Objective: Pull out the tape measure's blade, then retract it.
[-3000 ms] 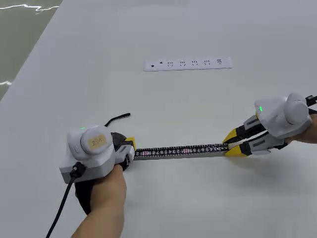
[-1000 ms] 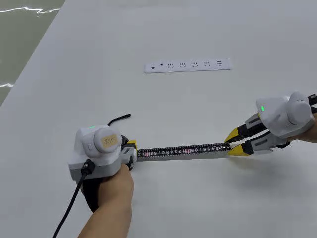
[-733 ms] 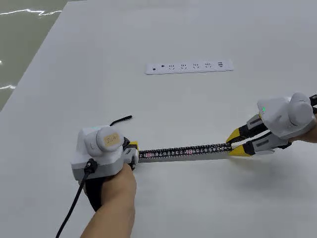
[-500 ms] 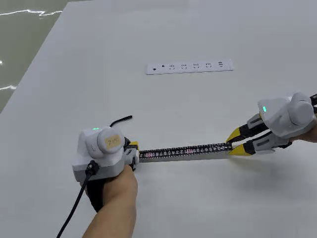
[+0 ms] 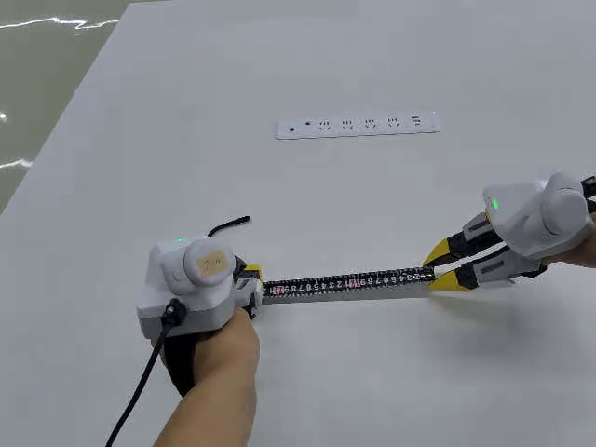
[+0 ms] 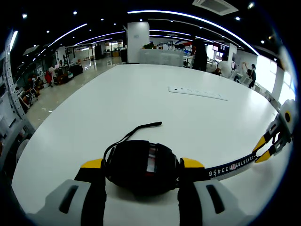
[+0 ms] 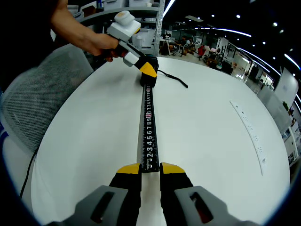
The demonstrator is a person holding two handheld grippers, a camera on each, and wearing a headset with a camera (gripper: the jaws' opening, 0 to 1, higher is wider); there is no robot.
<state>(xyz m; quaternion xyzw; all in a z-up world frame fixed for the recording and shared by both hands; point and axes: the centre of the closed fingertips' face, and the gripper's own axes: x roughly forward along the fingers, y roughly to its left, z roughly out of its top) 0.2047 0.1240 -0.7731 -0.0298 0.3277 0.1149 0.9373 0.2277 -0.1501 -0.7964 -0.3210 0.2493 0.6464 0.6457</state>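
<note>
My left gripper (image 6: 142,165) is shut on the black tape measure case (image 6: 141,162), one yellow-tipped jaw on each side; in the head view the left gripper (image 5: 247,284) covers most of it. The blade (image 5: 349,281) lies flat on the white table (image 5: 307,372), stretched rightwards to my right gripper (image 5: 440,268). In the right gripper view the blade (image 7: 148,122) runs straight away to the case (image 7: 148,63), and the right gripper (image 7: 150,168) is shut on the blade's end. The case's black wrist strap (image 5: 228,223) trails behind it.
A white power strip (image 5: 357,124) lies flat farther back on the table. The table's left edge (image 5: 56,121) drops to a greenish floor. A grey mesh chair (image 7: 33,108) stands beside the table in the right gripper view.
The left gripper with the case has edged slightly to the right over the last seconds. The blade's drawn-out length and the right gripper's hold look the same.
</note>
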